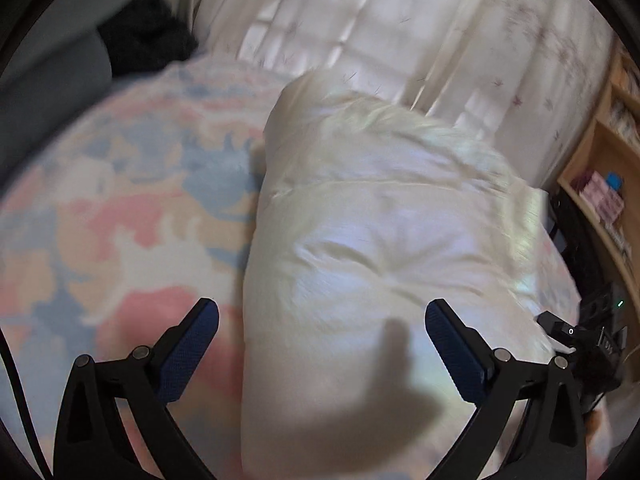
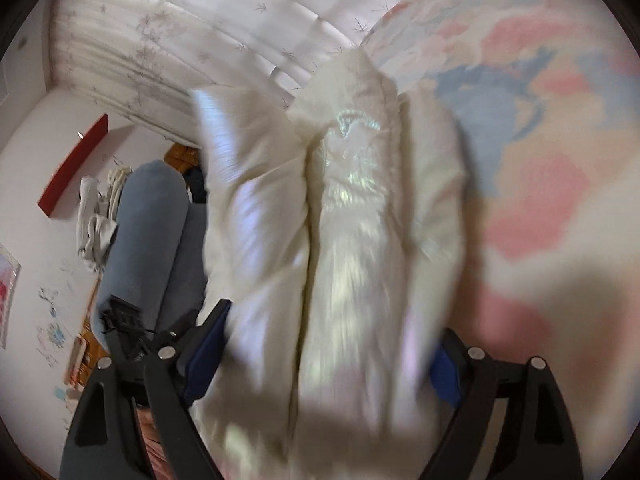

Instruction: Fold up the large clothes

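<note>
One cream garment (image 1: 380,240), two grippers.

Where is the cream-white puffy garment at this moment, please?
In both views the cream-white puffy garment lies bunched on the pastel patterned bedspread, before the white curtain.

Bed (image 1: 120,208) (pastel pink-blue-peach cover): cream puffy garment (image 1: 380,240) lying bunched on it.

Right hand-held gripper (image 2: 324,336) spread wide around a bunched cream padded garment (image 2: 340,220), pastel patterned bed (image 2: 540,140) beneath, sheer curtain (image 2: 200,32) behind, all blurred
</note>
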Demonstrator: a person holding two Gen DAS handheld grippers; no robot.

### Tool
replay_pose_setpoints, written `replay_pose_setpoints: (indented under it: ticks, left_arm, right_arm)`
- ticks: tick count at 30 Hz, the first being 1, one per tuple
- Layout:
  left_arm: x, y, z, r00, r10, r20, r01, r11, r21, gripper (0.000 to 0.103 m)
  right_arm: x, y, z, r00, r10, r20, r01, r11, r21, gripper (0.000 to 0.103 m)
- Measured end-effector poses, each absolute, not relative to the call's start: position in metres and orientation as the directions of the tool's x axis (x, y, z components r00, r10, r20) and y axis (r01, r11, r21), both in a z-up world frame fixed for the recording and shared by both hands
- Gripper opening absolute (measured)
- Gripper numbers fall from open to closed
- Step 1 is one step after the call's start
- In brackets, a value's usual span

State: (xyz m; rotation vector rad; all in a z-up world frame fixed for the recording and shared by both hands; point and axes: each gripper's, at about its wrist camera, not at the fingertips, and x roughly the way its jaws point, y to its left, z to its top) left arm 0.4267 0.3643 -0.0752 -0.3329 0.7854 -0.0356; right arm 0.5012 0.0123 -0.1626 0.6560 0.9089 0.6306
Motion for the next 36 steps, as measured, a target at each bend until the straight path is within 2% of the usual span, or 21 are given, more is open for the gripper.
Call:
replay_pose_setpoints:
  ticks: [4, 13, 19, 27, 36]
  left_arm:
    - [0.378, 0.323, -0.036, 0.710, -0.153, -0.687, -0.048, 0.964, -0.263, 0.103]
    - [0.267, 0.232, 0.050, 0.691, -0.203, -0.693, -0.018, 0.955, -0.297, 0.103]
    - [0.184, 0.170, 0.093, 0.738, -0.217, -0.639, 0.038, 0.959, -0.282, 0.103]
    - [0.124, 0.116, 0.086, 0.722, -0.201, -0.662, 0.010, 0.960, -0.281, 0.103]
    - [0.092, 0.077, 0.041, 0.679, -0.116, -0.725, -0.045, 0.979, -0.199, 0.103]
  right_arm:
    - [0.446, -0.010, -0.130, 0.445, 0.691, -0.569, -0.254, 0.707, 0.660, 0.087]
    - [0.324, -0.051, -0.046, 0.453, 0.646, -0.615, -0.260, 0.755, 0.602, 0.087]
    - [0.245, -0.070, 0.001, 0.493, 0.582, -0.646, -0.288, 0.810, 0.511, 0.087]
    - [0.173, -0.105, 0.014, 0.552, 0.498, -0.669, -0.250, 0.864, 0.437, 0.092]
    - [0.124, -0.138, -0.017, 0.580, 0.382, -0.719, -0.176, 0.921, 0.347, 0.093]
